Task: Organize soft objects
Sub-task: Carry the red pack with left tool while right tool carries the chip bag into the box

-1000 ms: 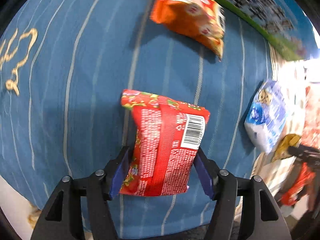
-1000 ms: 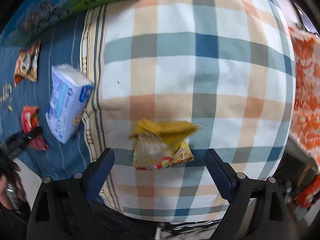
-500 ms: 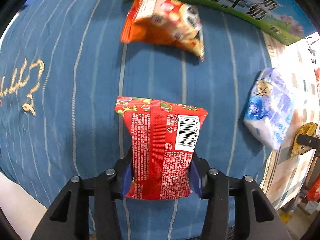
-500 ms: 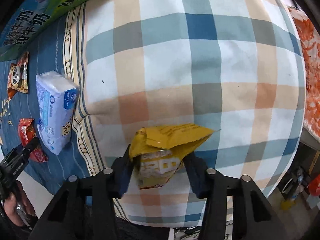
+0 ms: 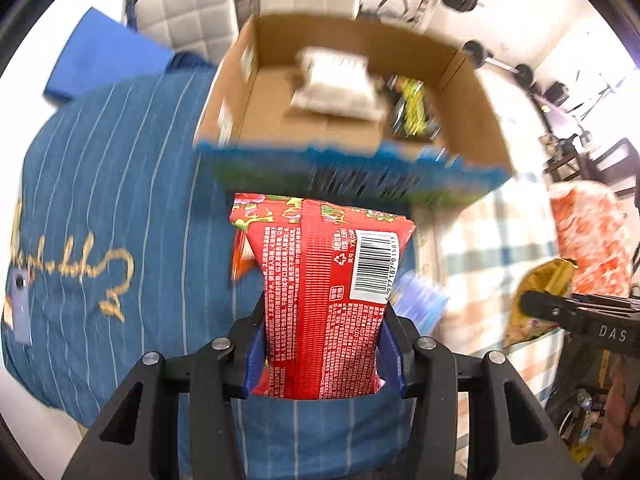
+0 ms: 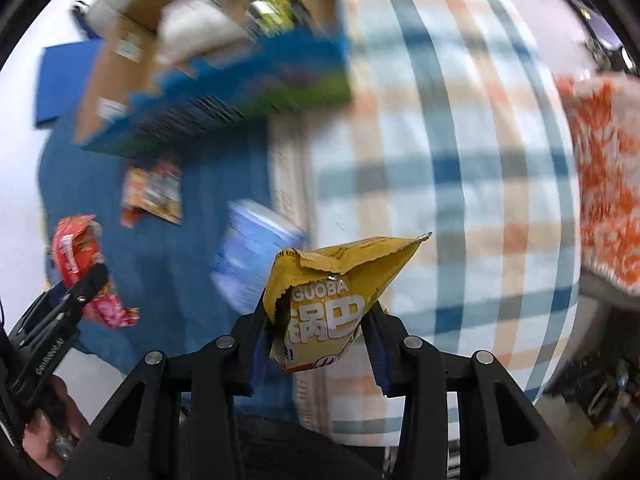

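My left gripper is shut on a red snack packet with a barcode and holds it up above the blue striped cloth. My right gripper is shut on a yellow snack packet, lifted above the plaid cloth. An open cardboard box stands ahead; inside lie a white soft pack and a yellow-green packet. The right gripper with the yellow packet shows at the right of the left wrist view. The left gripper with the red packet shows at the left of the right wrist view.
An orange snack packet and a blue-white tissue pack lie on the blue cloth in front of the box. An orange-and-white patterned fabric lies at the far right. White padded chairs stand behind the box.
Both grippers have lifted their packets off the cloths and tilted up, so the cardboard box has come into view. The right gripper closed on the yellow packet a second ago.
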`<state>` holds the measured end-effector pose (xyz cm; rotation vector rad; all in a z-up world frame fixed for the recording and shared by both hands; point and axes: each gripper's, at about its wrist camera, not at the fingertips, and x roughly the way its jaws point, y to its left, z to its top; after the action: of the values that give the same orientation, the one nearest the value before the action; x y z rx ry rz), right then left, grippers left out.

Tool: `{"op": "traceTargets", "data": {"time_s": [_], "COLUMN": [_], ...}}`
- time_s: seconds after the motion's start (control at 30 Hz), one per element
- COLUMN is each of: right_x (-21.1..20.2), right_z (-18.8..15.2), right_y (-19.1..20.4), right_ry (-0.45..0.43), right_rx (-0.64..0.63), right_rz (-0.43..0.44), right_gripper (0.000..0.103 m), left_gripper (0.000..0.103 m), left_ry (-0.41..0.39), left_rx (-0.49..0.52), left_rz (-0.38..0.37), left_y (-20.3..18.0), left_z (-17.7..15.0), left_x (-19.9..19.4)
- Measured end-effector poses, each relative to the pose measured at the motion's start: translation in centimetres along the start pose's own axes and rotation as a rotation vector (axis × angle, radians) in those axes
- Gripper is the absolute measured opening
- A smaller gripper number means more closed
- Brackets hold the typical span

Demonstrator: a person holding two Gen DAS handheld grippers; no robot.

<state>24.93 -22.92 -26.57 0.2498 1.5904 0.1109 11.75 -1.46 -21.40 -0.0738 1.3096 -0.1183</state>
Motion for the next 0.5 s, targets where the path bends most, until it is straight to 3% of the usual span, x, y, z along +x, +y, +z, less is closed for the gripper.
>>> {"op": "traceTargets", "data": {"time_s": [0.17,0.27,0.37,0.5], "right_x": [-5.4,-6.6,-6.9,-5.4], "right_z": [5.0,8.4,11.8,16.6], "right_y": [3.3,6.1,7.9,9.7], "right_ry": [-0.091,-0.134,-0.15,-0.136], "right_rx": [-0.059,-0.082,-0.089,-0.097], "right_rz": [0.037,0.024,0.012,-0.044], "right_gripper": [0.044,0.044,0.044,0.044], "left_gripper": [0.045,0.045,0.045,0.045], "left_ry": [-0.043,-0.045,-0.034,0.047], "left_rx": [-0.006,-0.018,-0.022,-0.031], "left_rz": [-0.023,-0.018,0.022,0.081], "left_y": [-0.2,0.7,1.8,3.3], "left_z": [6.2,10.4,14.2,19.4], "left_x": [-2.3,-2.3,-0.8,3.7]}}
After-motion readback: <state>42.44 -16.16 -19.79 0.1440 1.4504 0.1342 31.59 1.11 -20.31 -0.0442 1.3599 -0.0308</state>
